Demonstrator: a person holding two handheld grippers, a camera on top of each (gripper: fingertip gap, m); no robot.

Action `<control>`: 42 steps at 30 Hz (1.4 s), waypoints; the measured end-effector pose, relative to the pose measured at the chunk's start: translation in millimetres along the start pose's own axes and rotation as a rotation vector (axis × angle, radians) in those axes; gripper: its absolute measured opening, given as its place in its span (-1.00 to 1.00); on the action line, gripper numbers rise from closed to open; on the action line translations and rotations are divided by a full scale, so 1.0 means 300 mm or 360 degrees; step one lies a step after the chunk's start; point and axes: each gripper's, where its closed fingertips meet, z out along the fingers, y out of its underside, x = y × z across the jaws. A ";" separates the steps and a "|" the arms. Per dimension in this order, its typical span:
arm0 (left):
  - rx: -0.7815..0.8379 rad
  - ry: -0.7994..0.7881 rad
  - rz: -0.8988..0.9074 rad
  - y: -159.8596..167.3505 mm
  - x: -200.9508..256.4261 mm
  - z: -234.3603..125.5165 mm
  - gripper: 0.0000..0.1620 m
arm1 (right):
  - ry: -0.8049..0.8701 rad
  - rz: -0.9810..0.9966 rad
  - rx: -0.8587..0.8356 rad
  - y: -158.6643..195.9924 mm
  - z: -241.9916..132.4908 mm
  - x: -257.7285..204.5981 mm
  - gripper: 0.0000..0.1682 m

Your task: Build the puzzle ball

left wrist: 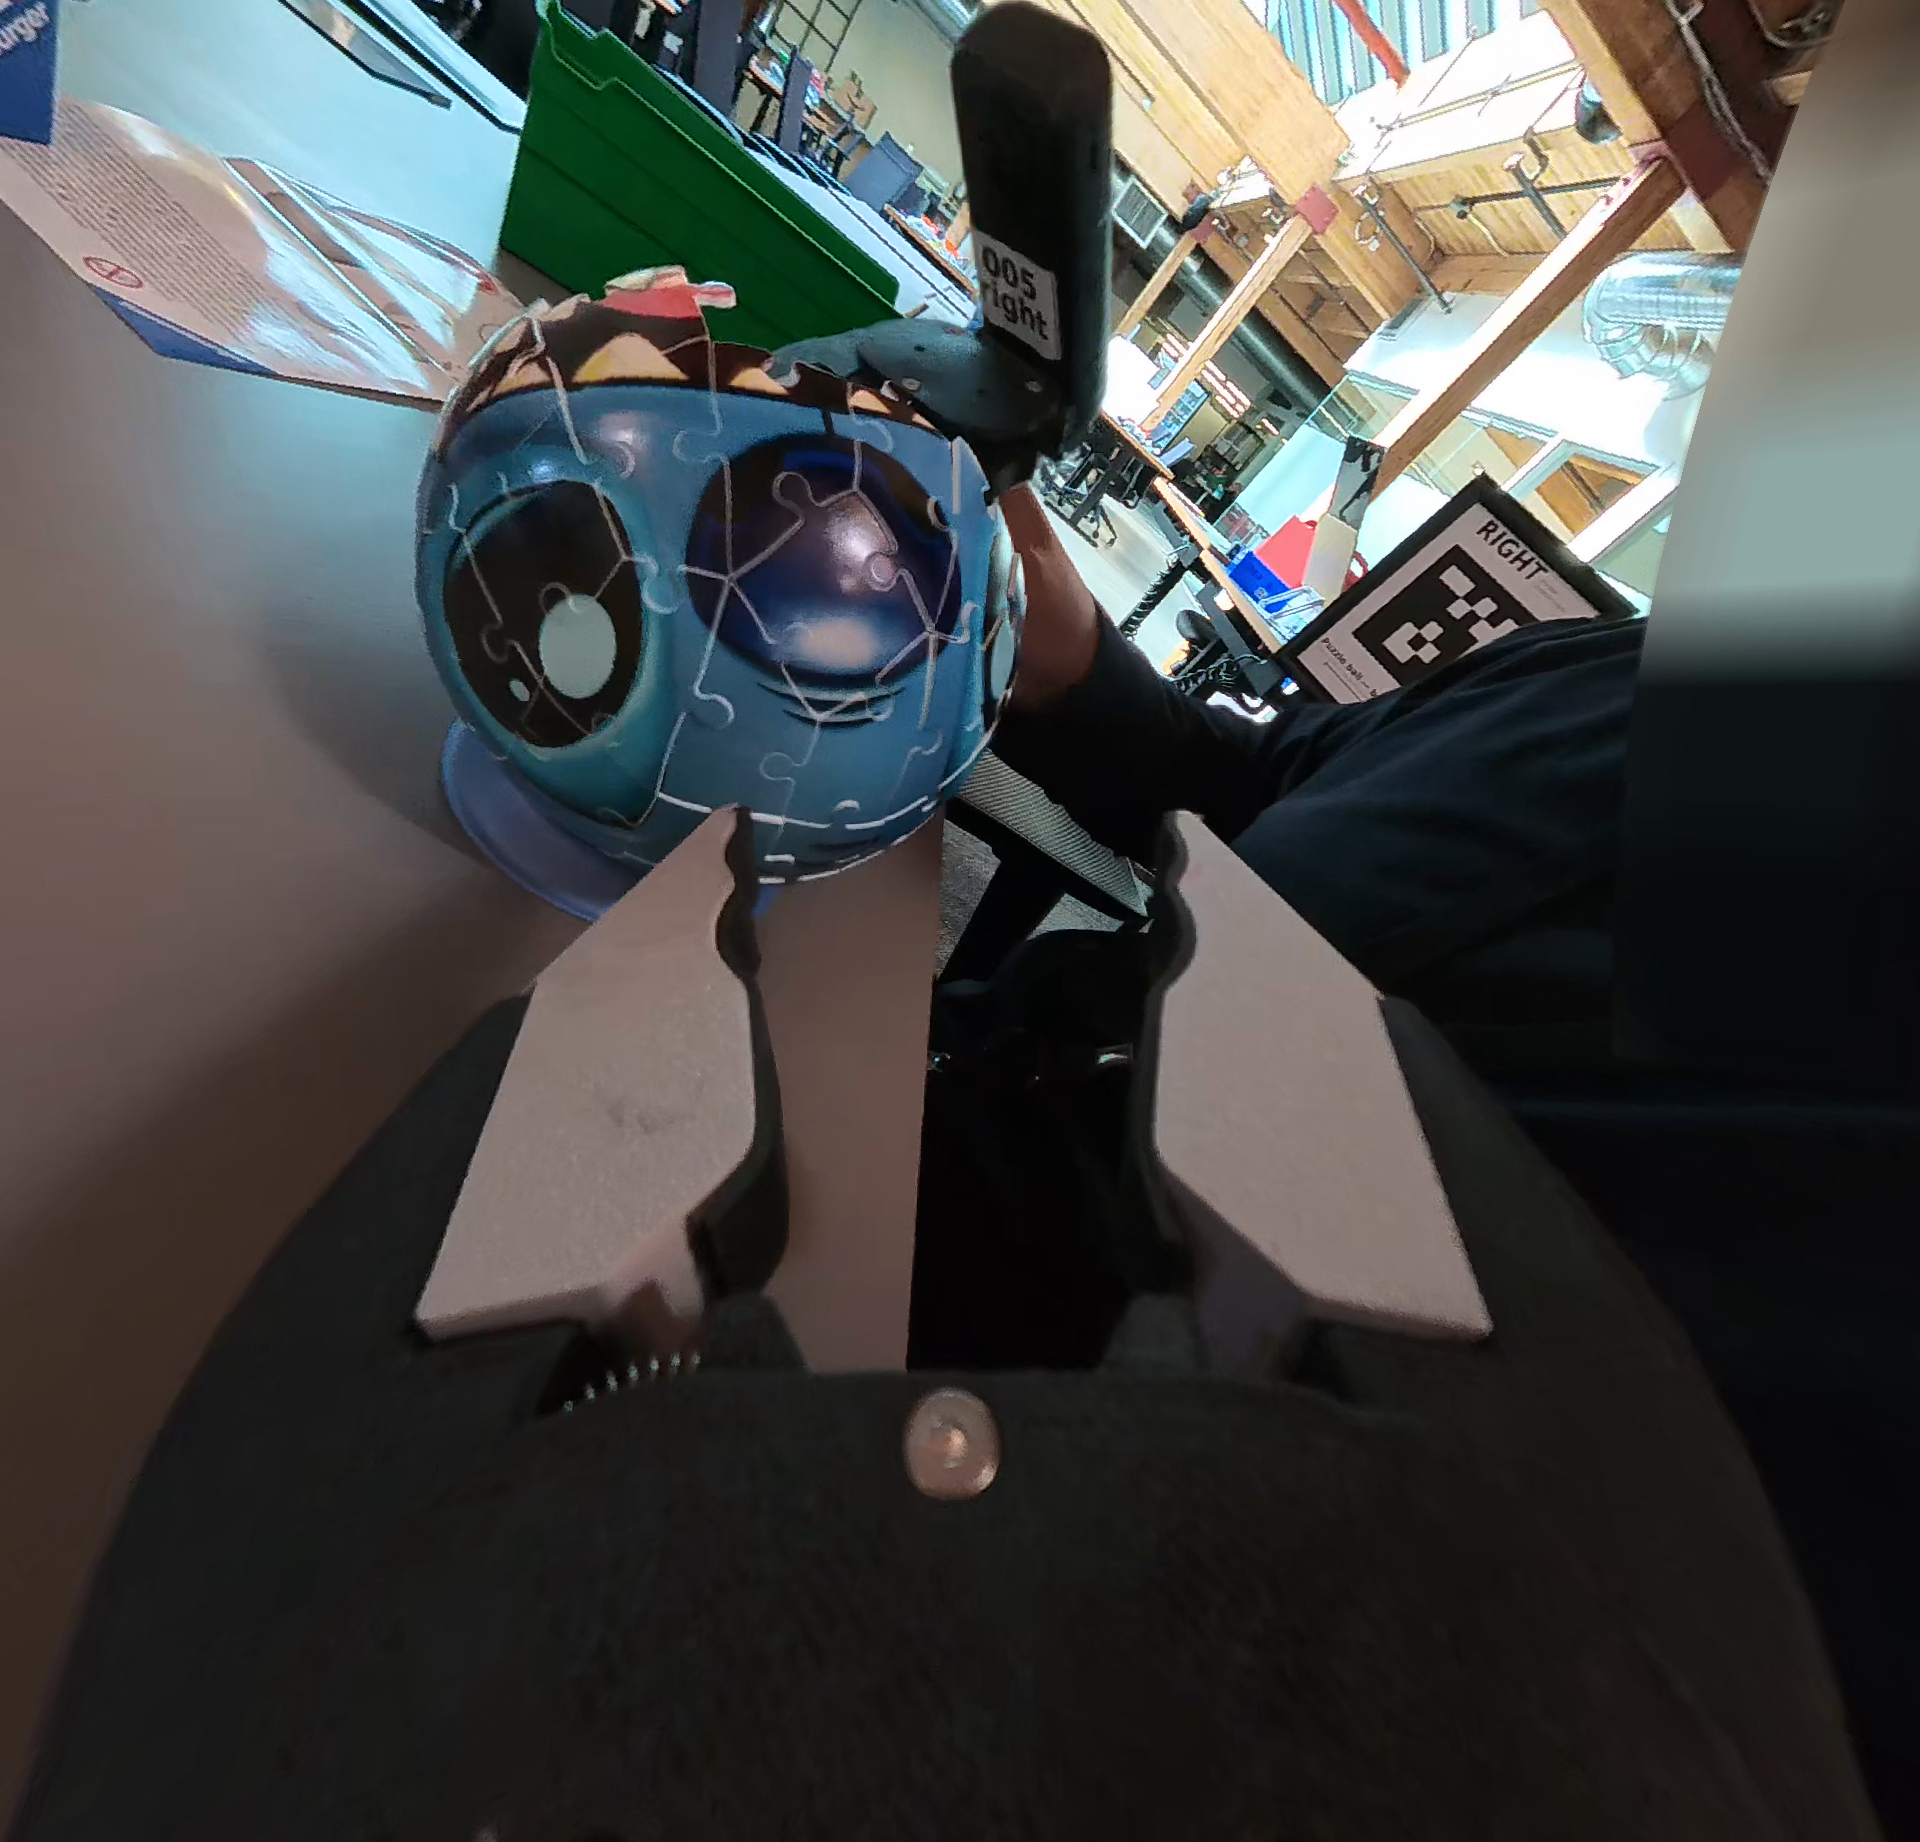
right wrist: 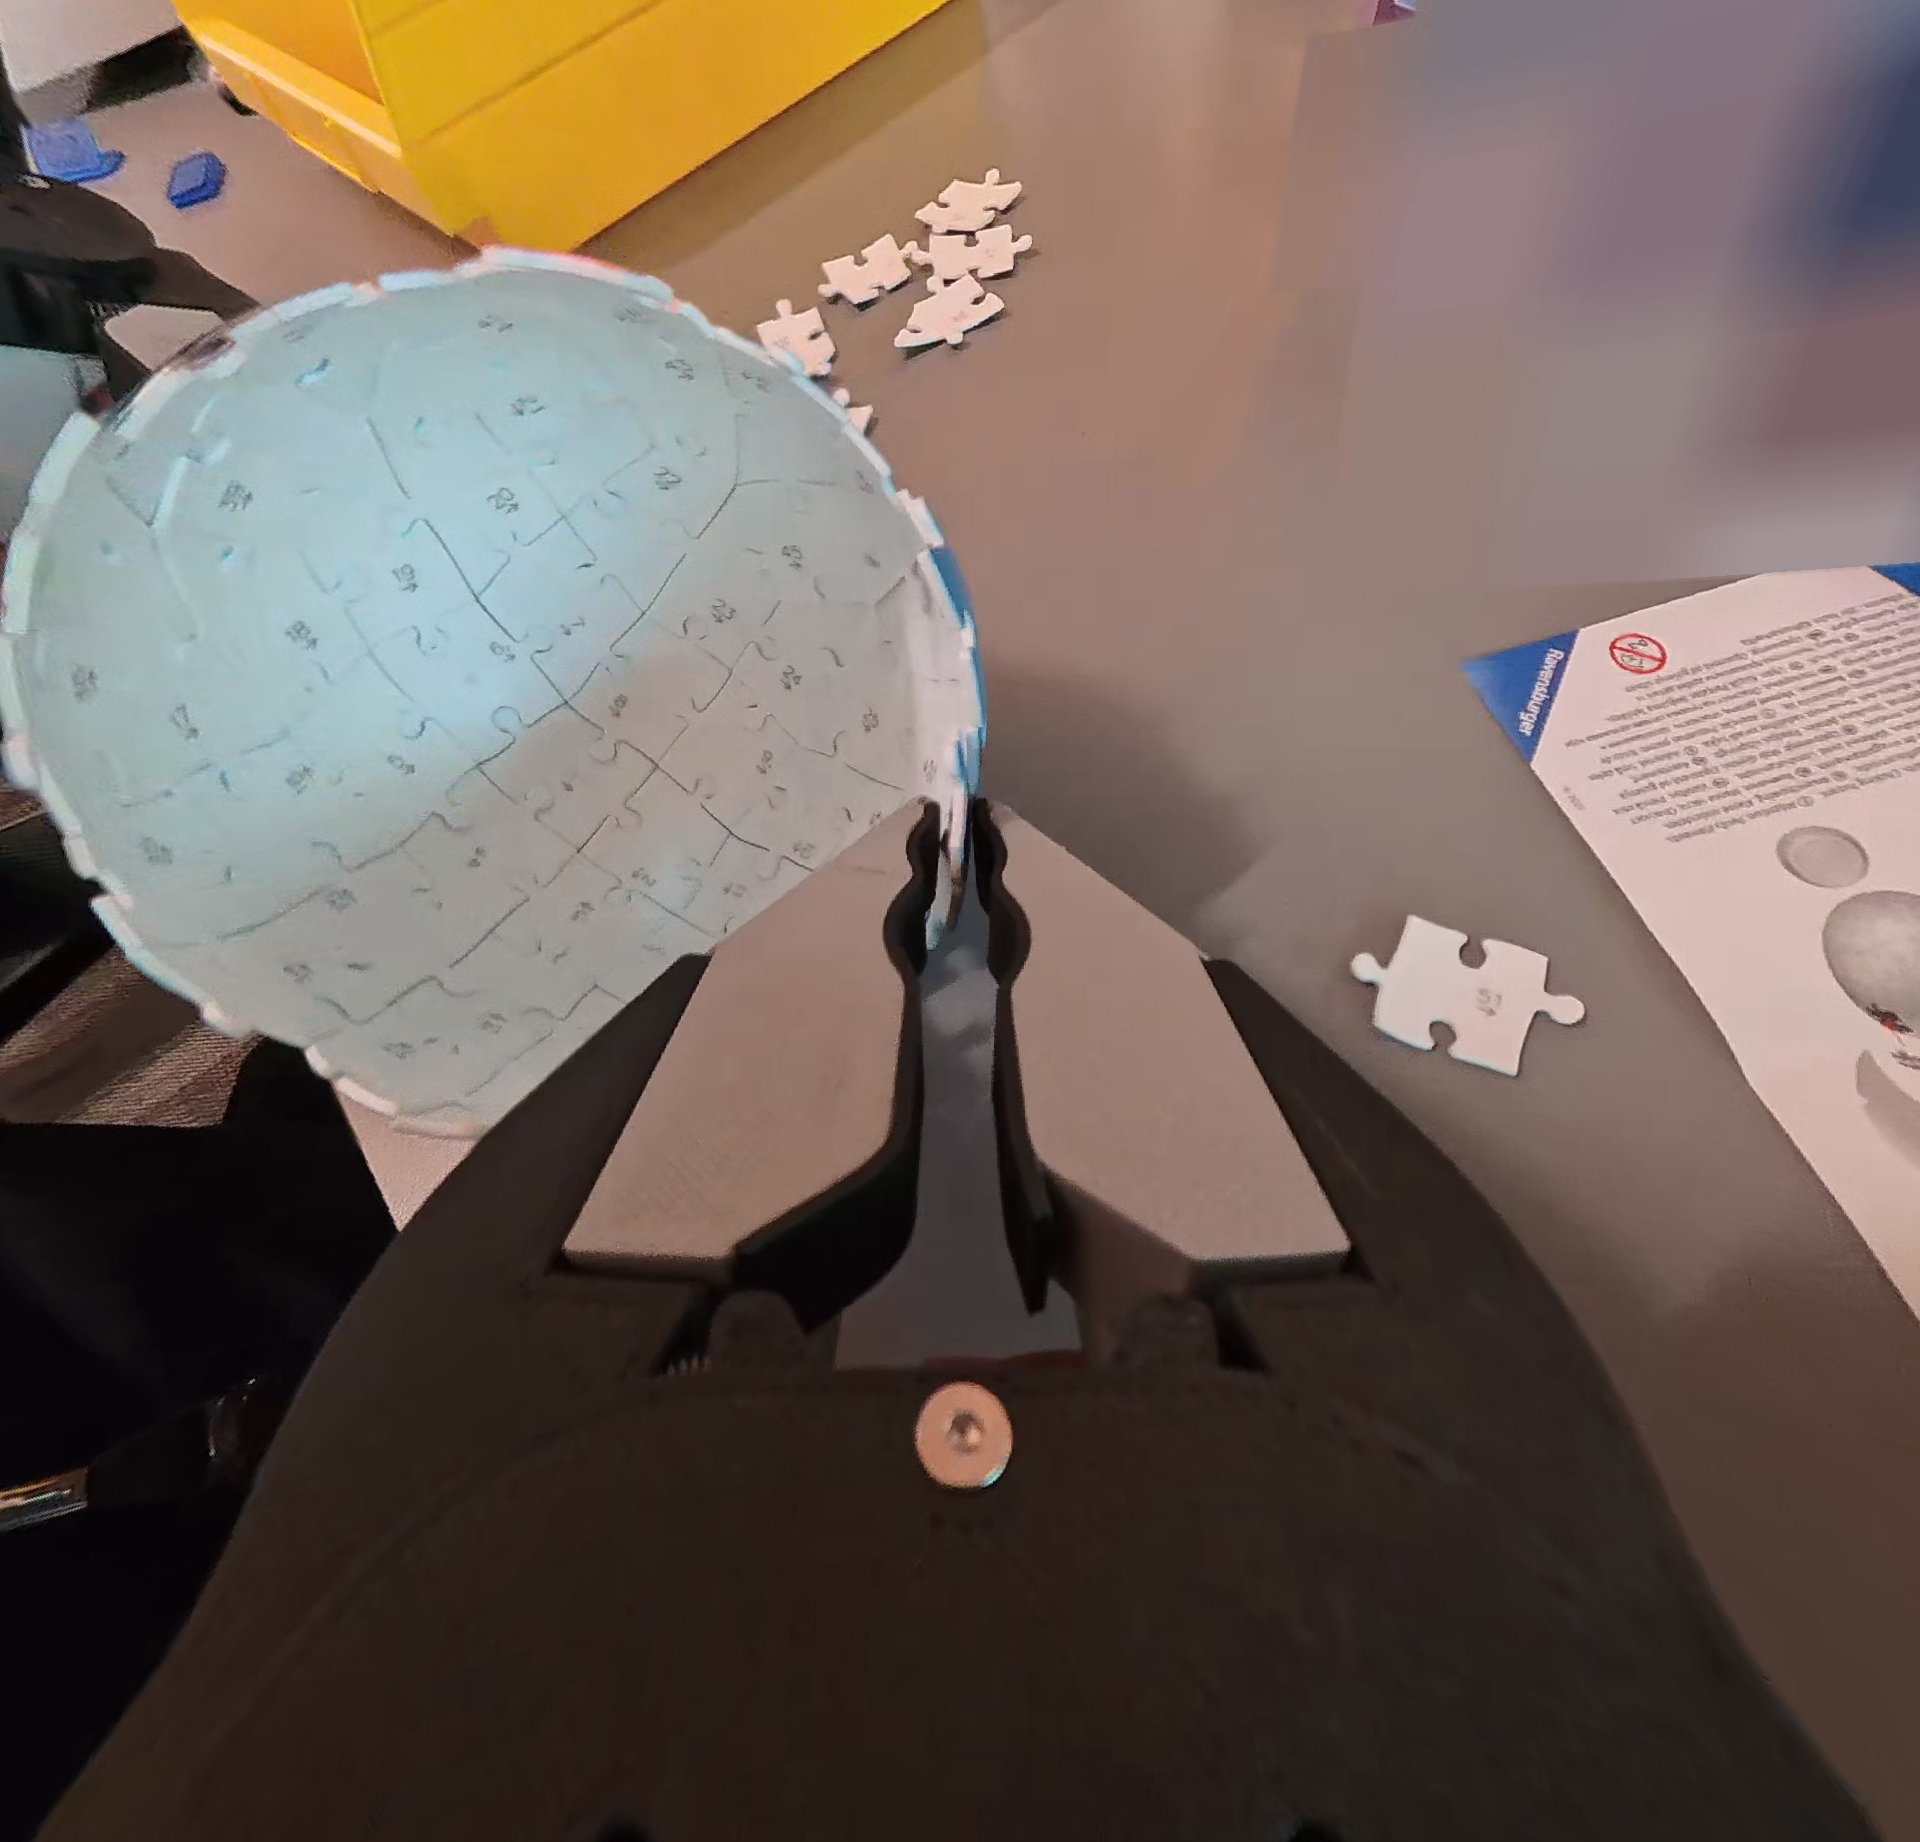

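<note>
The puzzle ball (left wrist: 717, 597) is a partly built blue sphere with two large dark eyes, resting on a blue ring stand (left wrist: 520, 836). Its top is open. The right wrist view looks into its pale numbered inside (right wrist: 468, 670). My right gripper (right wrist: 951, 826) is shut on the ball's rim at the open edge. It also shows in the left wrist view (left wrist: 977, 390) at the ball's upper right. My left gripper (left wrist: 951, 836) is open and empty just in front of the ball's lower part, its left fingertip (left wrist: 717, 847) close to the shell.
Several loose white-backed pieces (right wrist: 935, 265) lie beyond the ball, and a single piece (right wrist: 1465, 992) lies to the right. An instruction sheet (right wrist: 1745, 805) is at the right. A yellow bin (right wrist: 582, 57) and a green bin (left wrist: 665, 192) stand behind. A person's dark sleeve (left wrist: 1351, 805) is nearby.
</note>
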 end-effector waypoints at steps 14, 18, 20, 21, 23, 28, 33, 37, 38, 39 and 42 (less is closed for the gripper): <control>-0.0086 -0.0020 0.0112 -0.051 -0.014 -0.009 -0.11 | -0.0209 0.0159 -0.0048 -0.006 0.014 0.004 -1.00; -0.0077 -0.0045 0.0156 -0.106 -0.054 -0.017 -0.09 | -0.0301 0.0287 0.0006 -0.016 0.015 0.003 -1.00; -0.0099 -0.0033 0.0148 -0.120 -0.075 -0.009 -0.06 | -0.0318 0.0317 0.0015 -0.016 0.015 0.007 -1.00; -0.0111 -0.0022 0.0138 -0.124 -0.083 -0.002 -0.06 | -0.0315 0.0319 0.0017 -0.016 0.016 0.009 -1.00; -0.0150 0.0019 0.0124 -0.116 -0.084 0.020 -0.06 | -0.0289 0.0297 0.0002 -0.013 0.019 0.012 -1.00; -0.0263 -0.0056 0.0181 -0.070 -0.103 0.058 0.09 | -0.0292 0.0292 -0.0028 -0.016 0.025 0.007 -1.00; -0.0270 -0.0059 0.0187 -0.058 -0.089 0.059 0.13 | -0.0330 0.0290 -0.0052 -0.013 0.028 0.005 -1.00; -0.0322 -0.0073 0.0194 -0.044 -0.088 0.060 0.15 | -0.0344 0.0274 -0.0061 -0.013 0.030 0.003 -1.00; -0.0328 -0.0079 0.0199 -0.042 -0.087 0.062 0.15 | -0.0351 0.0273 -0.0056 -0.014 0.031 0.003 -1.00; -0.0335 -0.0087 0.0206 -0.039 -0.086 0.062 0.15 | -0.0354 0.0267 -0.0051 -0.014 0.031 0.004 -1.00; -0.0346 -0.0102 0.0211 -0.032 -0.082 0.062 0.13 | -0.0352 0.0244 -0.0042 -0.016 0.027 0.003 -1.00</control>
